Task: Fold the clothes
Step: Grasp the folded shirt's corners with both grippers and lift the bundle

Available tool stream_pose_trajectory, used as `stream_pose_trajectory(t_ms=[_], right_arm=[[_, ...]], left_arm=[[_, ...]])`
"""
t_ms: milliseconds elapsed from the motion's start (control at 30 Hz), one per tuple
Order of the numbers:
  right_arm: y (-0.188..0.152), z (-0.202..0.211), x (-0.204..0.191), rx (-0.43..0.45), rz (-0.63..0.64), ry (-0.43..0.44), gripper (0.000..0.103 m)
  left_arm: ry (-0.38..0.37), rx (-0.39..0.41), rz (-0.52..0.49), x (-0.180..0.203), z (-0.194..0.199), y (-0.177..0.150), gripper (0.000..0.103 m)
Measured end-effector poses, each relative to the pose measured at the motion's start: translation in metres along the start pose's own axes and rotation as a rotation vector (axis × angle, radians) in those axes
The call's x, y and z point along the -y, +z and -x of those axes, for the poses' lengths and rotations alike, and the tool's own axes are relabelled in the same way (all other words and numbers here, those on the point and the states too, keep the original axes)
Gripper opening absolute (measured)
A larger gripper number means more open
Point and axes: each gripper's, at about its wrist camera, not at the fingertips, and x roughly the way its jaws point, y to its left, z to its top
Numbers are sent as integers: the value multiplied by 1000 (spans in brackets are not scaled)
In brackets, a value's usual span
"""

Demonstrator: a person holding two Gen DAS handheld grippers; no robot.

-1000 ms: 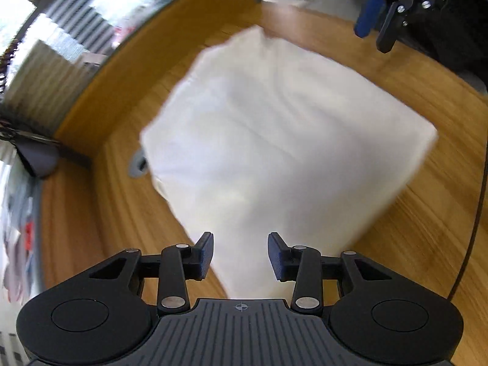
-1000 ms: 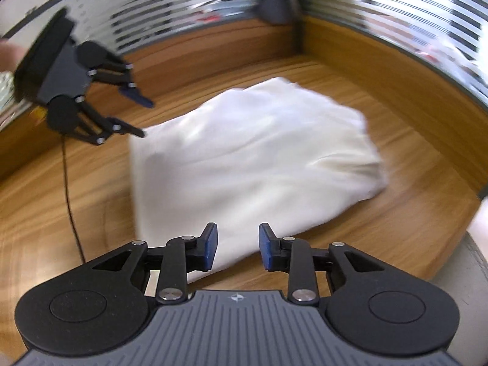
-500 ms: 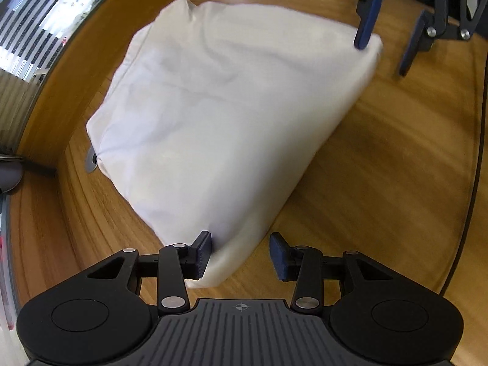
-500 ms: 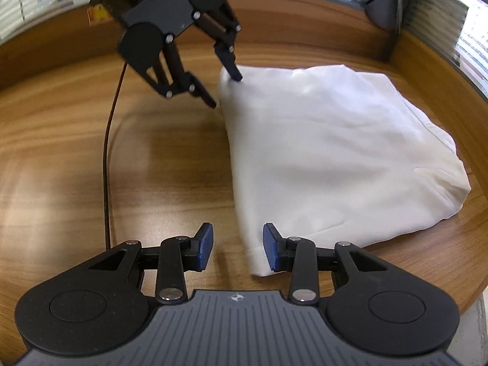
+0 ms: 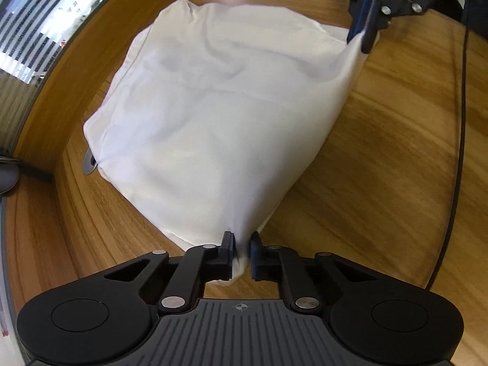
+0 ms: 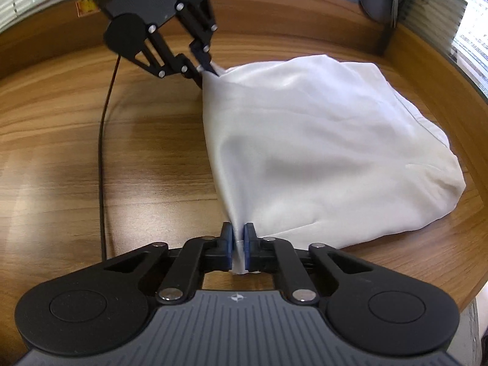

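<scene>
White, soft cloth garment (image 5: 219, 116) lay on the wooden table (image 5: 381, 167); the left gripper (image 5: 241, 251) and right gripper (image 6: 238, 248) had just closed, each pinching a near corner. It looked light and limp.

Bare table (image 6: 91, 167) left of cloth (image 6: 320, 152); cable (image 6: 102, 152) crosses it.

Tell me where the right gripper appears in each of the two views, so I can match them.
Left wrist view: right gripper at the top right, shut on the far corner of the white cloth.
Right wrist view: right gripper at bottom centre, pinching the cloth's near corner.
Shared landmark: the black cable on the wooden table.
</scene>
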Motion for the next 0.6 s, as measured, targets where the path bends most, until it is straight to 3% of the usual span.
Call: stream_pose_trajectory(t_ms=[267,600], right_arm=[[-24,56,26,-15,86,24,6],[-80,126,36,-87,68,43,6]], left_arm=[[-1,55,193,32,26,24,10],[2,127,377,124,70,81,8]])
